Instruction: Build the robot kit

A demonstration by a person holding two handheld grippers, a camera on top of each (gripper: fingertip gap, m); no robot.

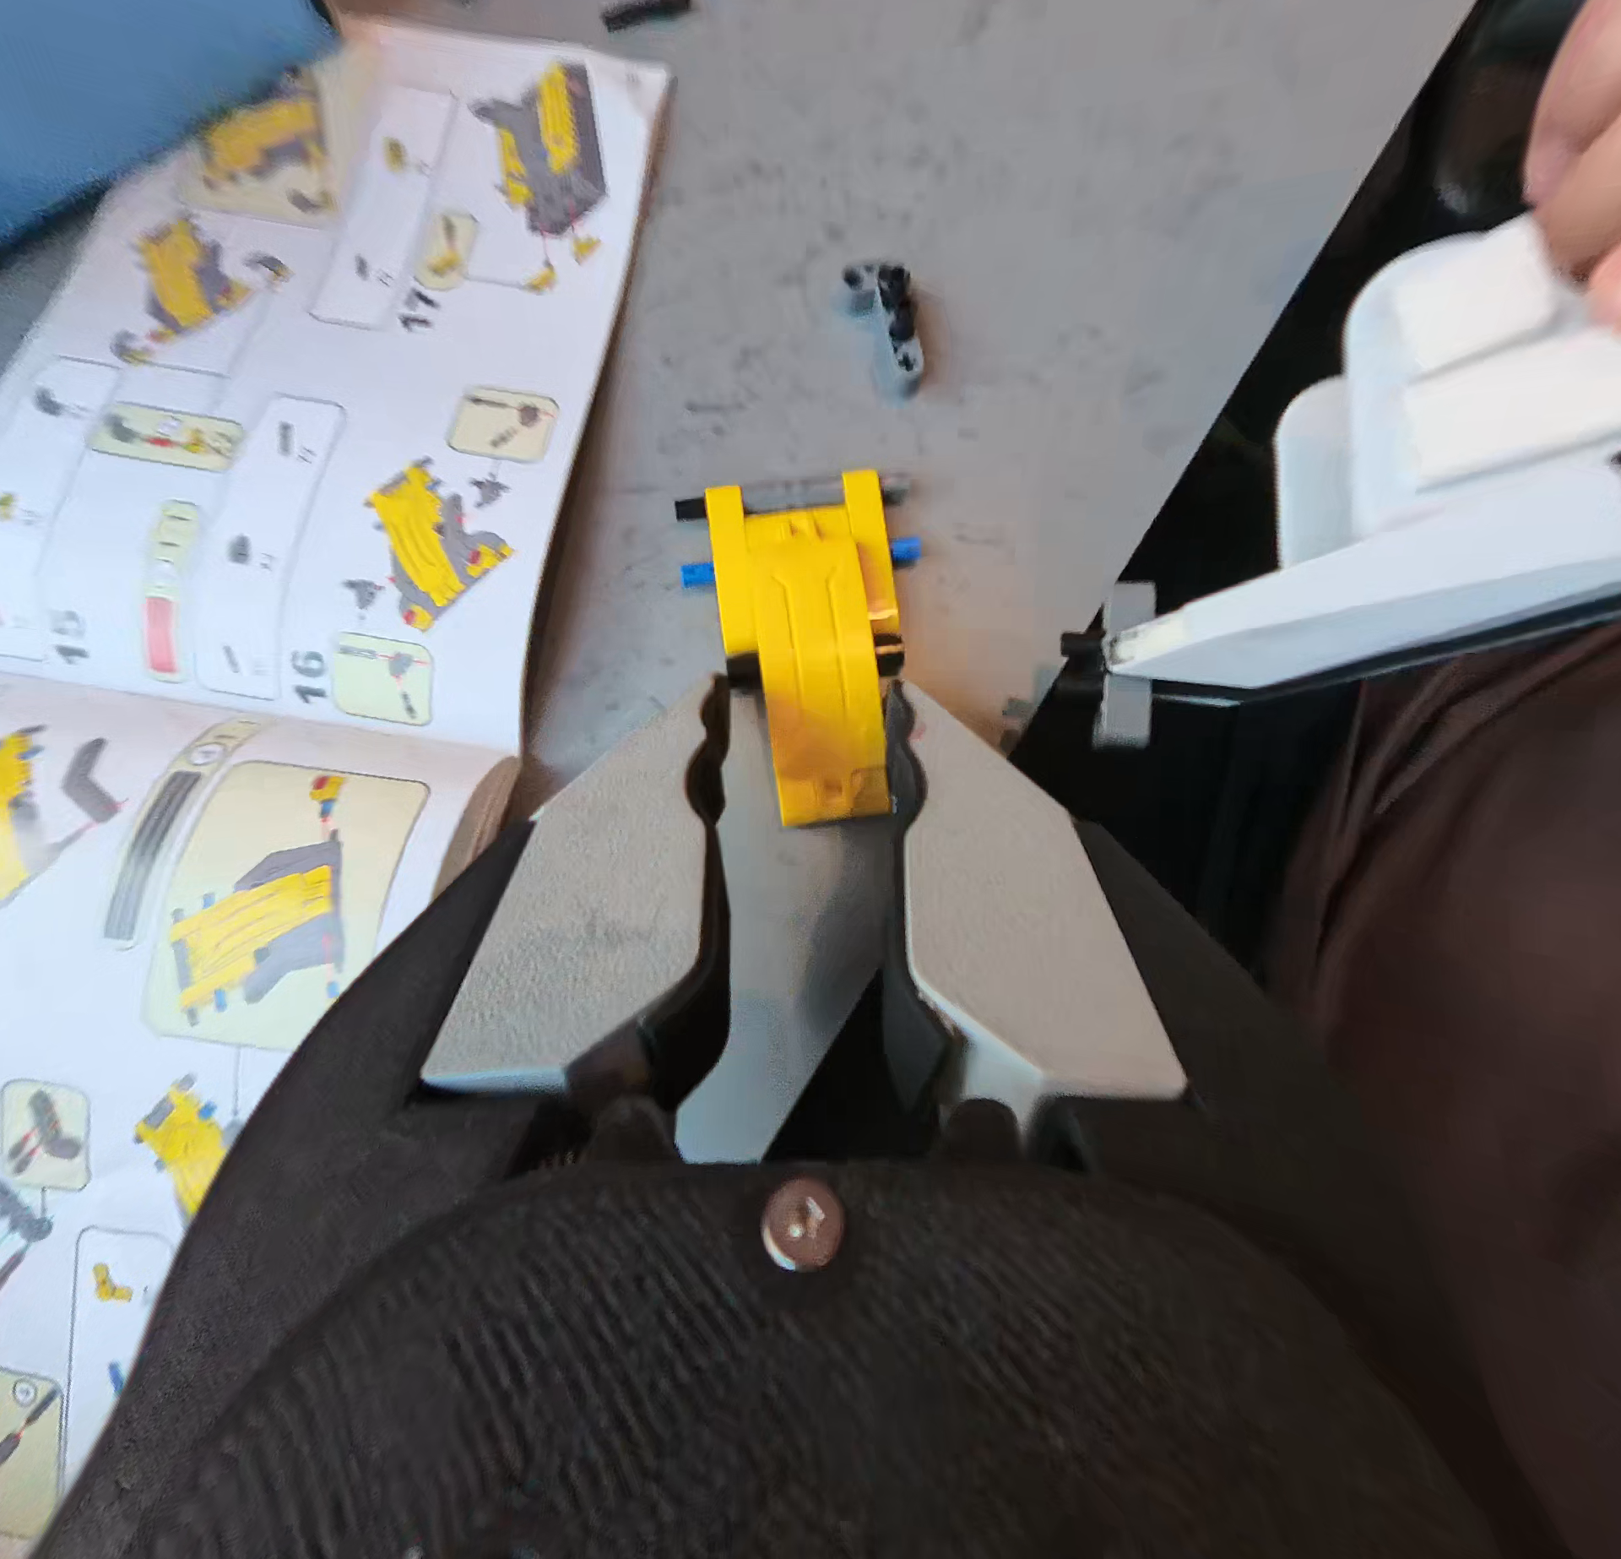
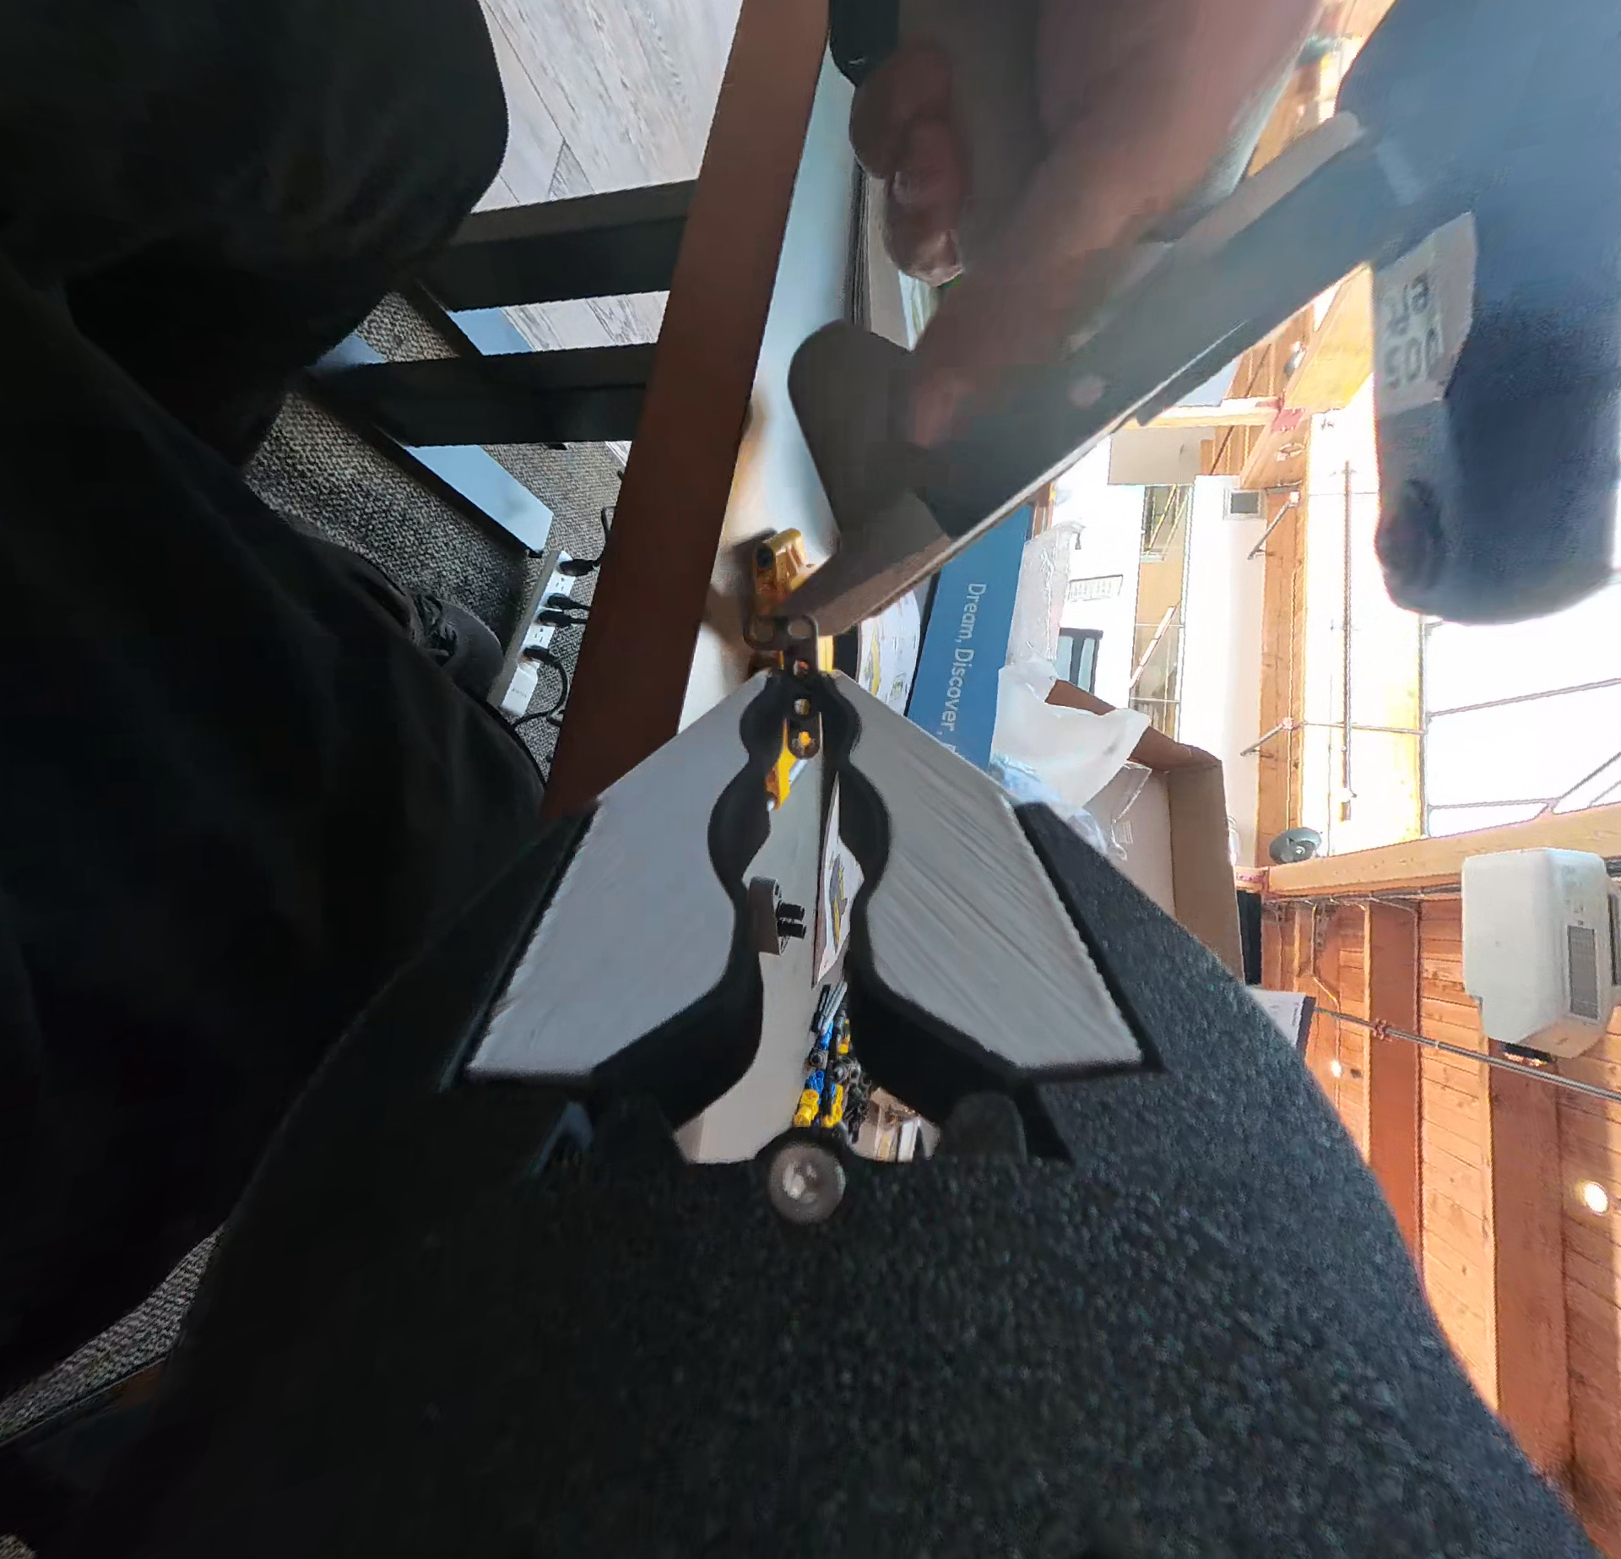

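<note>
My left gripper is shut on the near end of a yellow brick assembly with blue pins and a black axle, just above the grey table. My right gripper is shut on a small grey beam with holes. In the left wrist view it comes in from the right, holding that beam at the table's edge, apart from the yellow assembly. In the right wrist view the left gripper and the yellow assembly sit just beyond my fingertips.
An open instruction booklet lies to the left, with a blue box behind it. A small grey piece with black pins lies farther back on the table and also shows in the right wrist view. Several loose small pieces are heaped nearby. There is about 5 cm between the tips of the two grippers.
</note>
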